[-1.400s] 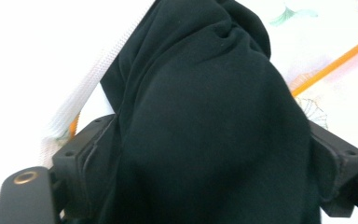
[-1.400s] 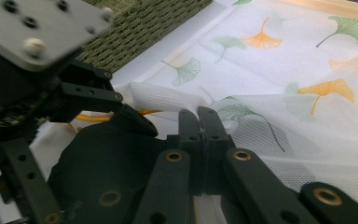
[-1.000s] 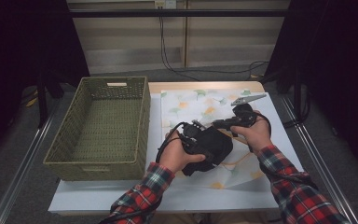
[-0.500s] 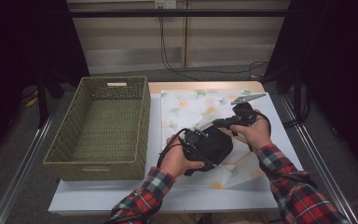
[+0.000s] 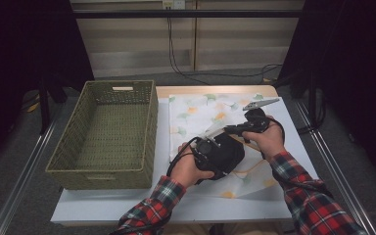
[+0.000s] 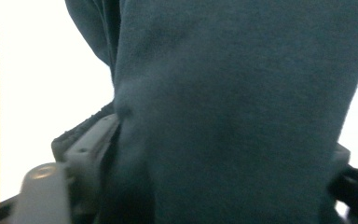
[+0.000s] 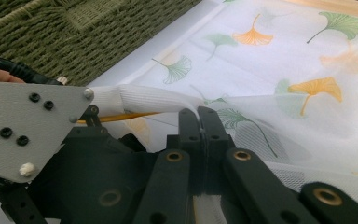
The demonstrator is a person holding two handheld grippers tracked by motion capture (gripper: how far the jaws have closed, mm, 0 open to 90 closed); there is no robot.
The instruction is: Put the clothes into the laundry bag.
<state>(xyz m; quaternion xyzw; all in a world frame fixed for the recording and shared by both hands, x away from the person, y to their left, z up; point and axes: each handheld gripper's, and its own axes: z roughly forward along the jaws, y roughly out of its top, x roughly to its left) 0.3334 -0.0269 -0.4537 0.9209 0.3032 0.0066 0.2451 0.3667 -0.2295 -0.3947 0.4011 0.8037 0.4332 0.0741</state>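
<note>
Now the action sits at the centre of the high view: the right hand-held gripper (image 5: 227, 130) has its jaws pressed together on a white ribbed edge of the mesh laundry bag (image 5: 210, 110), the one printed with ginkgo leaves, lying spread on the tabletop (image 5: 103, 208) to the right of the woven basket (image 5: 103, 132). In the right gripper view that pinch is plain, the white band (image 7: 144, 103) running off to the left with an orange zip line beneath it.

The left hand-held gripper (image 5: 215, 154) carries a dark teal garment (image 6: 242, 112) between its jaws, which have just been closing; whether the pads press it yet I cannot tell, as the cloth hides them. By my reading, the garment is being fed into the bag.

To do it well: hold the right pinch steady and lift the edge so the mouth gapes, then push the bundle deep before letting go. A loose fold could catch on the zip.
</note>
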